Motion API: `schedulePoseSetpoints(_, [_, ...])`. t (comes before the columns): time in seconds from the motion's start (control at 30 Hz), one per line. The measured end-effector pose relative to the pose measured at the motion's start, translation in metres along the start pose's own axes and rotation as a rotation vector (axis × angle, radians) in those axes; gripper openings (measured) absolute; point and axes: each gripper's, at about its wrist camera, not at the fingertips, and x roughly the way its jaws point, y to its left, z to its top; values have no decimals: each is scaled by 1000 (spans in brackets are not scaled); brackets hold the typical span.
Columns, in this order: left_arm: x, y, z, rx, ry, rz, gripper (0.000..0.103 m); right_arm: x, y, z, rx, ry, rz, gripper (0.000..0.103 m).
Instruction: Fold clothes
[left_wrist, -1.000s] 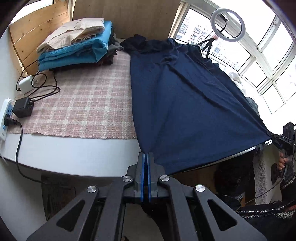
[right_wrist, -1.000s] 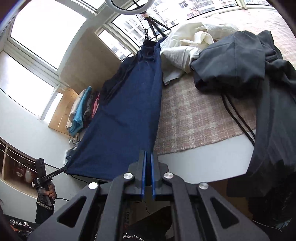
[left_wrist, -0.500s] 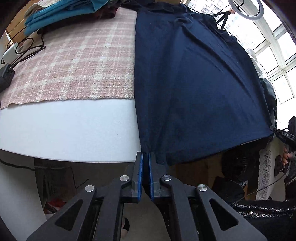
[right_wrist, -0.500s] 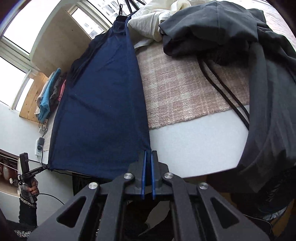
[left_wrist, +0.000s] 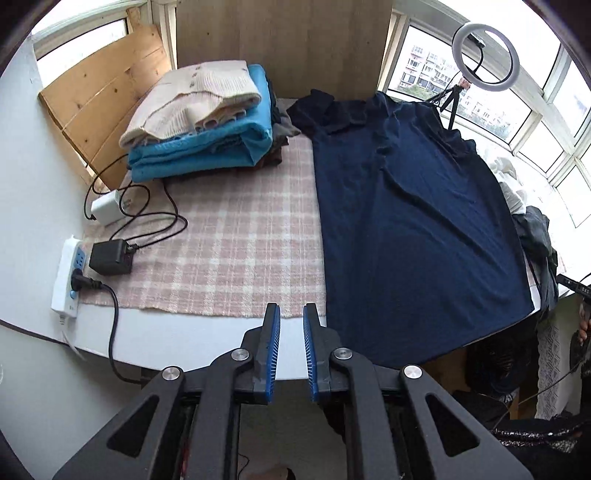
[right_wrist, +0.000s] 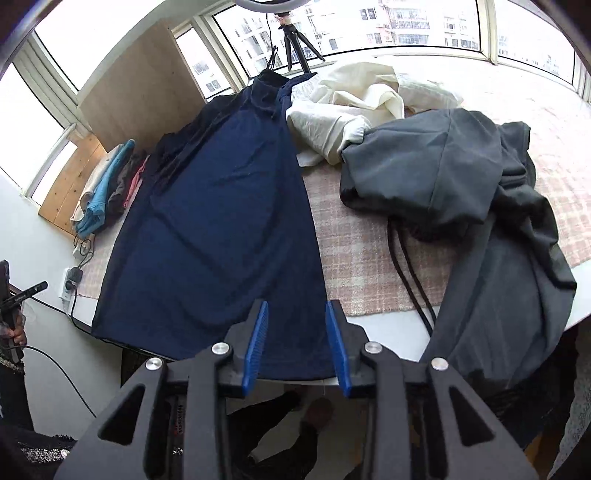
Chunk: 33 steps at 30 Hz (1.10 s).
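A navy blue dress (left_wrist: 413, 229) lies flat along the table, its hem hanging over the near edge; it also shows in the right wrist view (right_wrist: 221, 236). My left gripper (left_wrist: 291, 317) is open and empty, just left of the hem's left corner, above the table edge. My right gripper (right_wrist: 297, 314) is open and empty, over the hem's right corner. Both are apart from the cloth.
A stack of folded clothes (left_wrist: 207, 125) sits at the far left on a pink plaid cloth (left_wrist: 236, 236). A power strip (left_wrist: 68, 280) and chargers with cables lie left. A grey garment (right_wrist: 461, 206) and a cream one (right_wrist: 362, 107) lie right. A ring light (left_wrist: 485, 55) stands behind.
Both grippers, shut on the dress's hem corners before, have opened and let go. The dress now lies flat with its hem over the edge. Both grippers have pulled back.
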Motion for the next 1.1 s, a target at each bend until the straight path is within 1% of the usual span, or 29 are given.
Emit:
schedulePoseSetpoints(0.07, [-23, 2, 29, 14, -46, 21, 12, -14, 5, 22, -9, -36, 50, 32])
schedulePoseSetpoints(0.1, [-36, 4, 45, 26, -76, 38, 12, -25, 8, 36, -8, -69, 85, 32])
schedulePoseSetpoints(0.13, [-48, 5, 60, 39, -107, 56, 15, -35, 11, 50, -7, -102, 120, 33])
schedulePoseSetpoints(0.2, [-65, 10, 93, 43, -155, 90, 19, -57, 23, 82, -6, -179, 176, 42])
schedulePoseSetpoints(0.23, [-70, 11, 106, 52, -173, 90, 19, -67, 29, 98, -7, -217, 202, 49])
schedulePoseSetpoints(0.27, [-74, 11, 119, 62, -191, 89, 19, -74, 42, 112, -33, -245, 214, 51])
schedulePoseSetpoints(0.33, [-71, 9, 141, 80, -219, 95, 21, -85, 66, 141, -84, -300, 237, 51])
schedulePoseSetpoints(0.37, [-63, 6, 150, 91, -221, 80, 22, -85, 83, 153, -116, -316, 233, 51])
schedulePoseSetpoints(0.43, [-46, -1, 168, 114, -220, 45, 24, -79, 115, 176, -169, -333, 222, 51])
schedulePoseSetpoints(0.5, [-16, -12, 180, 155, -204, 16, 24, -61, 146, 196, -210, -317, 222, 51])
schedulePoseSetpoints(0.63, [46, -34, 205, 231, -164, -39, 25, -5, 195, 227, -255, -225, 210, 51])
schedulePoseSetpoints(0.73, [104, -46, 232, 270, -117, -46, 25, 39, 214, 238, -266, -168, 152, 51])
schedulePoseSetpoints(0.8, [140, -51, 250, 271, -80, -56, 25, 66, 219, 242, -254, -125, 145, 51])
schedulePoseSetpoints(0.9, [189, -61, 277, 277, -31, -57, 26, 97, 212, 244, -227, -74, 122, 51])
schedulePoseSetpoints(1.0, [233, -73, 302, 284, 2, -33, 39, 125, 197, 251, -215, -21, 90, 51])
schedulePoseSetpoints(1.1, [276, -81, 324, 280, 32, 6, 41, 151, 183, 267, -205, 12, 59, 51])
